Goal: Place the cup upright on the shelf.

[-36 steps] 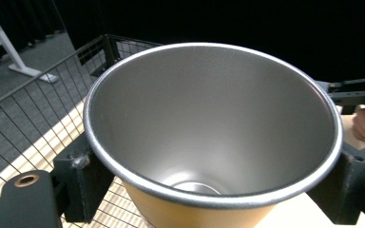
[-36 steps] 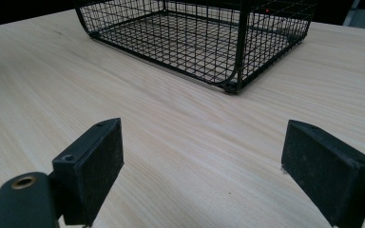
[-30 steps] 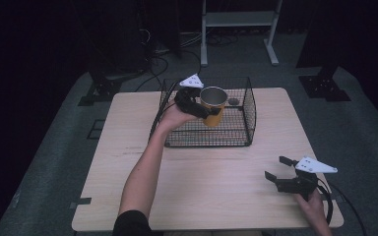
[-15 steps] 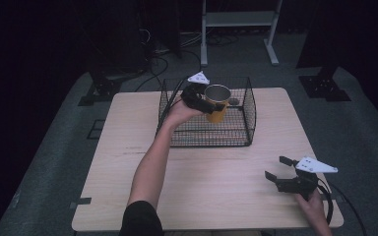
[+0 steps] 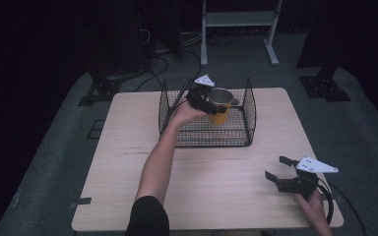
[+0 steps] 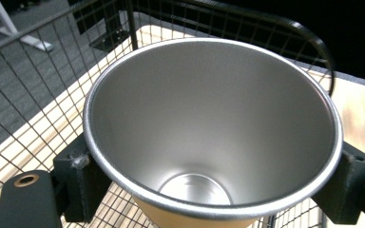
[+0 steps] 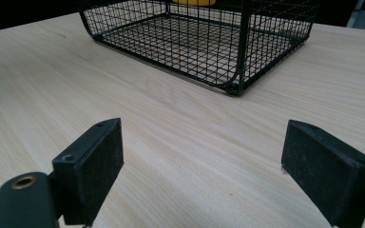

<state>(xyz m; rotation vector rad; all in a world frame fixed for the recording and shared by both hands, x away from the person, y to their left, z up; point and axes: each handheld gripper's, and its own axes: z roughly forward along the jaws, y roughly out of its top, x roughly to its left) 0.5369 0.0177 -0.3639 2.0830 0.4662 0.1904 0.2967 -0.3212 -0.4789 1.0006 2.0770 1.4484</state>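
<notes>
Two tools are at work over a pale wooden table (image 5: 128,162). The left tool (image 5: 209,100) is clamped on a yellow tumbler (image 5: 220,105) with a bare steel inside, its black pads (image 6: 78,183) pressing the outer wall just under the rim on opposite sides. In the left tool's own view the cup's mouth faces the camera, so the round bottom shows deep within, and the yellow outer wall peeks out below the rim. The tumbler is upright, held inside a black wire basket (image 5: 248,118), in the middle of its back half; whether its base touches the mesh floor or hangs just above it cannot be told. The left hand (image 5: 186,112) reaches over the basket's left wall, the bare forearm running back across the table to a dark sleeve at the near edge.

The basket stands on the far half of the table, near the middle of its width, with a curved handle bar along one rim.

The right tool (image 5: 278,168) sits well apart from the basket, near the table's front right corner, held low over the wood by the right hand (image 5: 311,202). Its jaws stand wide with nothing between them, pointing towards the basket; from the right tool view a sliver of yellow shows through the mesh at the top.
</notes>
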